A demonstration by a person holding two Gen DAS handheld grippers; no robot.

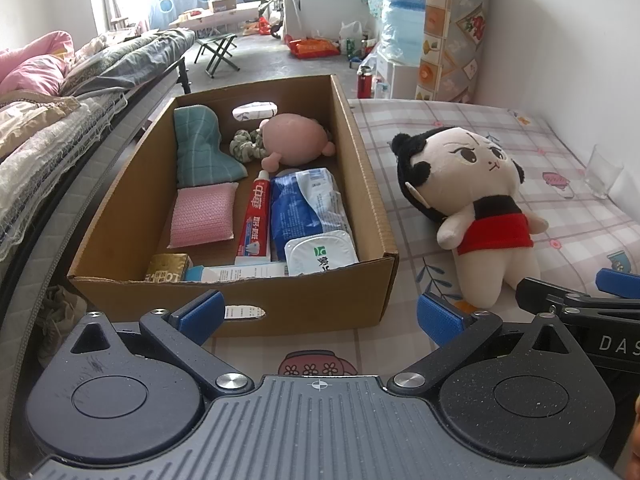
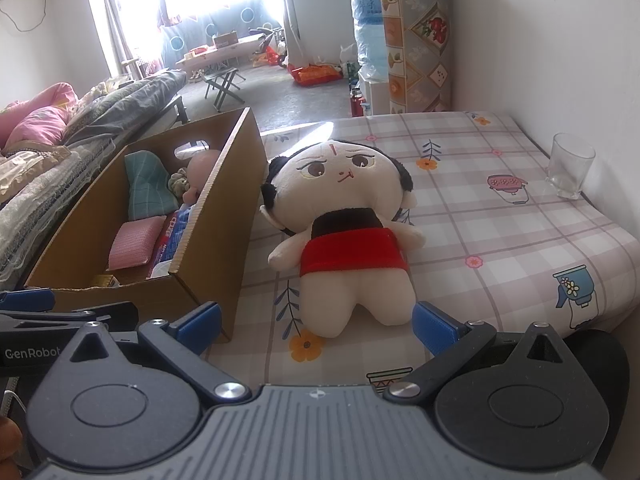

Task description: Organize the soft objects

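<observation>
Plush doll [image 2: 344,236] lies feet-first before the right gripper [image 2: 316,324], long axis pointing away; both jaws released (left gripper [image 1: 320,312] faces the box [image 1: 372,200]).

The left wrist camera sits low over the table edge, facing the near end of the cardboard box [image 1: 224,292] at twelve o'clock, the plush doll [image 1: 472,208] near at two. The right wrist camera, beside it, faces the doll [image 2: 344,236] close ahead, the box [image 2: 212,240] at ten. Both share box, doll, glass [image 2: 570,166] and the room behind.
</observation>
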